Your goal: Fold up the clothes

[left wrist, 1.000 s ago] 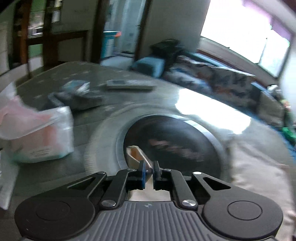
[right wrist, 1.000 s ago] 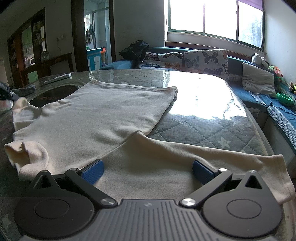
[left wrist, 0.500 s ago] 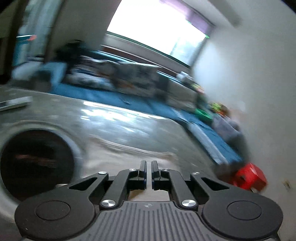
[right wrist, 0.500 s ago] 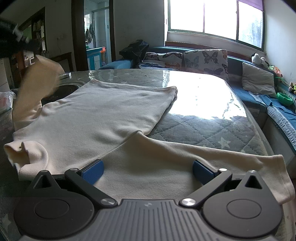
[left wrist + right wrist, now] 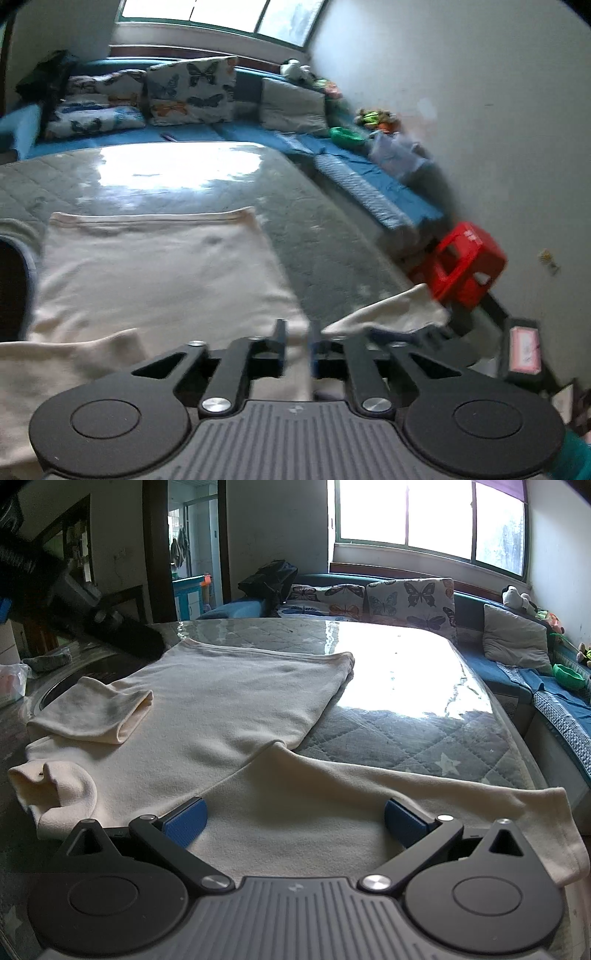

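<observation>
While the cream shirt [image 5: 229, 701] lies flat on the quilted, glass-topped table [image 5: 424, 723], its one sleeve [image 5: 92, 710] is folded back over the body, cuff end facing the middle, and the other sleeve [image 5: 406, 801] stretches out toward the table's right edge. The collar [image 5: 51, 794] bunches up at the near left corner. The hem runs straight across the far end, just short of a bright window glare on the glass.

The right gripper [image 5: 293, 818] hovers low over the outstretched sleeve, its blue pads spread wide with nothing between them. The left gripper [image 5: 297, 347] hangs above the shirt near the shoulder, its fingers parted by a narrow gap, released; cloth shows through the gap but is not pinched.

The left wrist view is motion-blurred, so the shirt's texture is hard to make out. A red stool [image 5: 461, 269] stands beside the sofa [image 5: 524, 672].
</observation>
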The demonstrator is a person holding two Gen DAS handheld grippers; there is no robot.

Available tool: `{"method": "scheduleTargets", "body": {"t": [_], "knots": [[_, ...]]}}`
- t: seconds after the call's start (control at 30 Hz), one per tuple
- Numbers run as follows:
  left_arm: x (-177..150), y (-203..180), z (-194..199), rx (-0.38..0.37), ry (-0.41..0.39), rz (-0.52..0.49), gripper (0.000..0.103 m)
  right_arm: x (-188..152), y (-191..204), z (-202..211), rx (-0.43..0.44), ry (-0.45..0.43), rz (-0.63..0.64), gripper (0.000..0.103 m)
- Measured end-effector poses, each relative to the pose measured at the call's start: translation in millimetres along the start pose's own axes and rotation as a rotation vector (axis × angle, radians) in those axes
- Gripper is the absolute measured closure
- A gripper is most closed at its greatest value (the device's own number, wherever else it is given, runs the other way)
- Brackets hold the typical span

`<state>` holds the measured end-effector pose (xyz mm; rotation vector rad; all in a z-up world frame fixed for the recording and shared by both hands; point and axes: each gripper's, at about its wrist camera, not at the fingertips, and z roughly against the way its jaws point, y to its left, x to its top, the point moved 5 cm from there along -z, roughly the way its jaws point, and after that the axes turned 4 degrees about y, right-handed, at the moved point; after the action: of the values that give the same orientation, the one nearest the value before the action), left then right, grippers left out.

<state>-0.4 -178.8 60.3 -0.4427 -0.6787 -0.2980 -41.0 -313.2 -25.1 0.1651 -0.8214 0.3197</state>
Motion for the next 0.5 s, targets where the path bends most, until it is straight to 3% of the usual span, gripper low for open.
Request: {"method": "scheduleTargets", "body": {"t": [0.1,0.4,0.5], "knots": [[-6.7,16.0,14.5,0.081,-0.027,-0.026,0.052,1.7,0.7,0.9,-0.007,0.004,0.002,0.0],[-38.3,89.7,67.8,0.314,-0.078,-0.001,0.025,6.8,2.8,3.5,-0.027,0.015,0.008,0.001],[-57.9,111.8,81.8,0.371,-0.066,0.018,0.021,20.3,17.9,6.2,0.029,0.018,0.024,0.005]]}}
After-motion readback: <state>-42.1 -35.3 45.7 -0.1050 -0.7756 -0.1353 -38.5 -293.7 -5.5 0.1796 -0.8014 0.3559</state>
